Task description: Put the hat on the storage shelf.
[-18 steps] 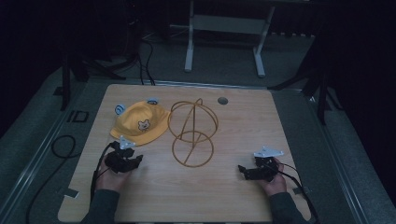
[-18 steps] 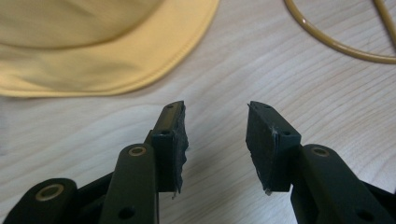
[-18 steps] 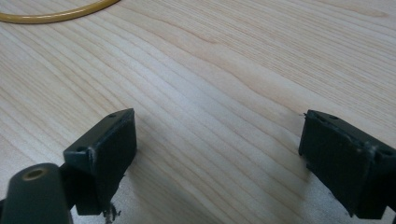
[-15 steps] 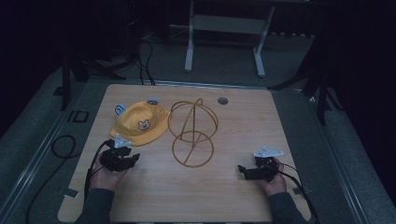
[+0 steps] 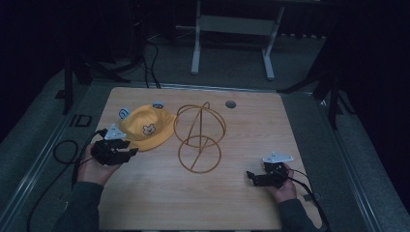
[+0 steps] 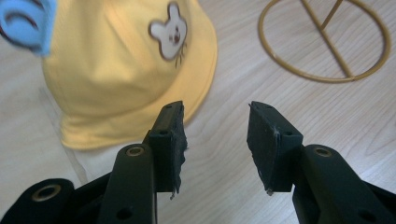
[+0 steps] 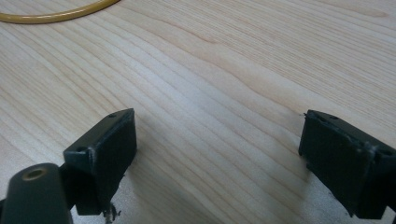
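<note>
Wooden table (image 5: 241,203), yellow hat (image 5: 145,126), wire stand (image 5: 199,137)

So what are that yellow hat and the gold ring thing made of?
The yellow bucket hat looks like soft matte cotton fabric: its brim droops and shows stitching. The gold wire stand seems to be thin metal rod with a painted or brass-like sheen, though the coating is unclear.

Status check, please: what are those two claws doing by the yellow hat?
Left gripper open, nearing hat brim. Right gripper open, idle. Wire stand beside hat.
</note>
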The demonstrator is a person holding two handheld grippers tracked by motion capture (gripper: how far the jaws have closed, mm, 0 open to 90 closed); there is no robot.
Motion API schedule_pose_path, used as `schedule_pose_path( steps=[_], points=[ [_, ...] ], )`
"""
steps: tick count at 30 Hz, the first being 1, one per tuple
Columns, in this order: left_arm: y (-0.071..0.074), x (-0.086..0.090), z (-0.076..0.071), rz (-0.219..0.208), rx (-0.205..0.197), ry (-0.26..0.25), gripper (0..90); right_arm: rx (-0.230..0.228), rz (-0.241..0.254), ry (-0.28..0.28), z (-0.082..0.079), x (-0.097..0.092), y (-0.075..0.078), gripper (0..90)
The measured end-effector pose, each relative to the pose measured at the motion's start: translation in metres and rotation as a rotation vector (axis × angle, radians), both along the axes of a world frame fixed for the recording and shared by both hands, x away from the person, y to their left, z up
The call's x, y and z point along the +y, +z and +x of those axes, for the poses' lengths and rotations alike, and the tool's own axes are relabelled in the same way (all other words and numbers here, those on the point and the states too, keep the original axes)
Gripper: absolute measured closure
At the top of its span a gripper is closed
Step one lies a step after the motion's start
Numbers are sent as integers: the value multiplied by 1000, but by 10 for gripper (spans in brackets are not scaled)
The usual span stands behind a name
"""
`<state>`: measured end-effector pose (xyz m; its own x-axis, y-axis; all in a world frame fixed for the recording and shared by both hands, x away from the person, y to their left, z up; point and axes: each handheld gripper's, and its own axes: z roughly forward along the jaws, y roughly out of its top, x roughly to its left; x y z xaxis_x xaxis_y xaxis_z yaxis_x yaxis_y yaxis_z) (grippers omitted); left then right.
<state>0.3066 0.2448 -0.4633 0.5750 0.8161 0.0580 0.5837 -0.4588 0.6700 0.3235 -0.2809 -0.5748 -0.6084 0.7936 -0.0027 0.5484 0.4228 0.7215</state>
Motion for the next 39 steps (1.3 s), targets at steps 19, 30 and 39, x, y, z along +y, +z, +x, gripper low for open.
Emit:
schedule_pose_path(
  steps=[19, 30, 39],
  points=[
    [75, 19, 39, 20, -34, -187, 595, 0, 0, -1, 0, 0, 0, 112],
    [87, 7, 83, 70, 8, -223, 557, 0, 0, -1, 0, 0, 0, 112],
    [77, 0, 110, 82, 62, -211, 513, 2, 0, -2, 0, 0, 0, 112]
  ],
)
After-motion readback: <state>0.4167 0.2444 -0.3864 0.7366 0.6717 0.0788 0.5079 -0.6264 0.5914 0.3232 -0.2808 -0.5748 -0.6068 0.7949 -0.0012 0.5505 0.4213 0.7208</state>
